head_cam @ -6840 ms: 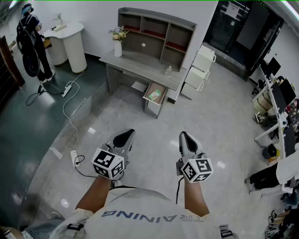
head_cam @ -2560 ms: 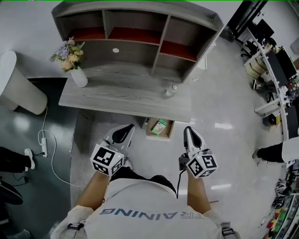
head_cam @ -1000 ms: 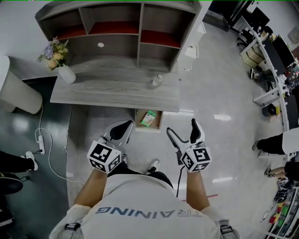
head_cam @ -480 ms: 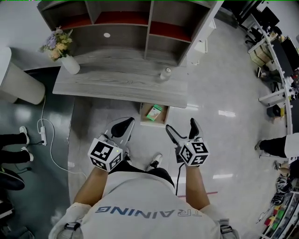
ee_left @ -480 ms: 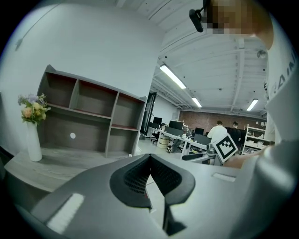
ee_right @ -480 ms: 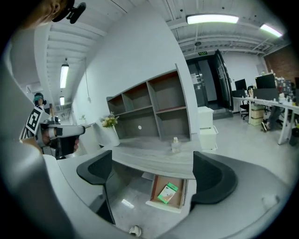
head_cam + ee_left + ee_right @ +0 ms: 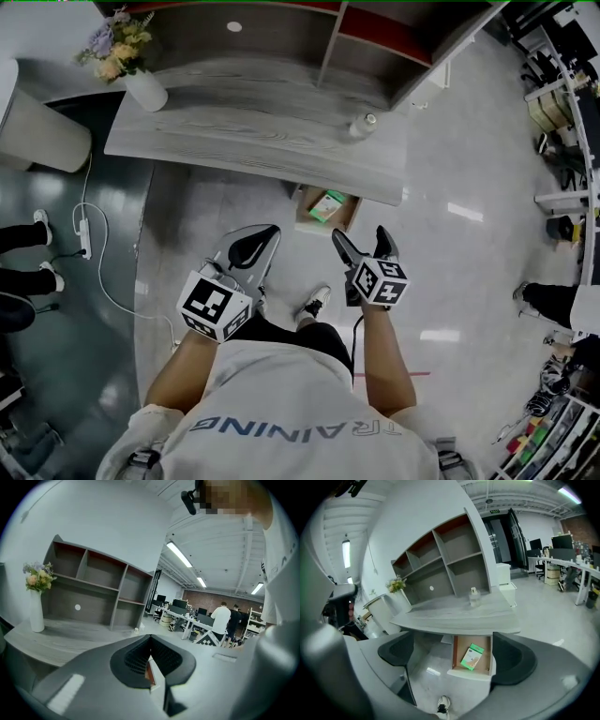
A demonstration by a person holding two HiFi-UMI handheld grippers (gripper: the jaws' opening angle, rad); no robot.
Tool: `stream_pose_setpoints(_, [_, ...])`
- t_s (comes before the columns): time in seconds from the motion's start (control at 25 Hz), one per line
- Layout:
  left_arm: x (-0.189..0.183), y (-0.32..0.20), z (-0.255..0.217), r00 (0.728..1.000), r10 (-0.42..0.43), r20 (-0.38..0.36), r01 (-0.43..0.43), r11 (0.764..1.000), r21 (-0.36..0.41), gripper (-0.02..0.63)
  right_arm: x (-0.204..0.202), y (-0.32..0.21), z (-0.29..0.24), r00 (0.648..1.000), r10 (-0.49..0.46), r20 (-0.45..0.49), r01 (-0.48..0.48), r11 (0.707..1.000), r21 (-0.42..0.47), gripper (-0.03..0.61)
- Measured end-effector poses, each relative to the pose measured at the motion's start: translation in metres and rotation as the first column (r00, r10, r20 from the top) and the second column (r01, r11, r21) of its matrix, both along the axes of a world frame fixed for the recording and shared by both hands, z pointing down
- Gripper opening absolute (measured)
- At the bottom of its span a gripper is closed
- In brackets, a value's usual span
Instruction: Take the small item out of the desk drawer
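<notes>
The desk drawer (image 7: 302, 211) stands pulled out under the grey desk (image 7: 253, 131), and a small green box (image 7: 328, 204) lies flat inside it. My right gripper (image 7: 362, 247) hangs open just below the drawer, jaws wide apart and empty. In the right gripper view the green box (image 7: 472, 656) and the drawer (image 7: 457, 656) show between the right gripper's (image 7: 454, 654) two pads, still some way ahead. My left gripper (image 7: 255, 246) is shut and empty, left of the drawer. In its own view the left gripper (image 7: 150, 644) points over the desk top.
On the desk stand a vase of flowers (image 7: 141, 82) and a small bottle (image 7: 362, 124), with a shelf unit (image 7: 445, 557) behind. A power strip and cable (image 7: 84, 239) lie on the floor at left. My shoe (image 7: 316, 300) is below the drawer. A white cabinet (image 7: 506, 585) flanks the desk.
The desk and drawer have come closer. My right gripper, shut 2.6 s ago and open since about a second ago, has moved up towards the drawer. The left stays shut.
</notes>
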State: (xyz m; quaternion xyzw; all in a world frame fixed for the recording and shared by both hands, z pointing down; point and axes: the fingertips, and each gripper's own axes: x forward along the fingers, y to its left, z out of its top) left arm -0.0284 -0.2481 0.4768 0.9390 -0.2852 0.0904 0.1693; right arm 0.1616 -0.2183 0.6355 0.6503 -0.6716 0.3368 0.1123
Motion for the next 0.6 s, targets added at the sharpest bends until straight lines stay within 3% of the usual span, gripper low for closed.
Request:
stream_pose_setpoints(0.32, [-0.012, -0.021, 0.024, 1.0, -0.02, 0.024, 0.021, 0.998, -0.051, 0.002, -0.006, -0.021, 0.103, 0.999, 0.023, 0.041, -0.015, 0.982, -0.186, 0.531])
stream_pose_setpoints(0.6, [-0.028, -0.025, 0.051, 0.998, -0.036, 0.048, 0.042, 0.992, -0.119, 0.002, -0.012, -0.039, 0.172, 0.997, 0.045, 0.057, -0.028, 0.964, -0.264, 0.528])
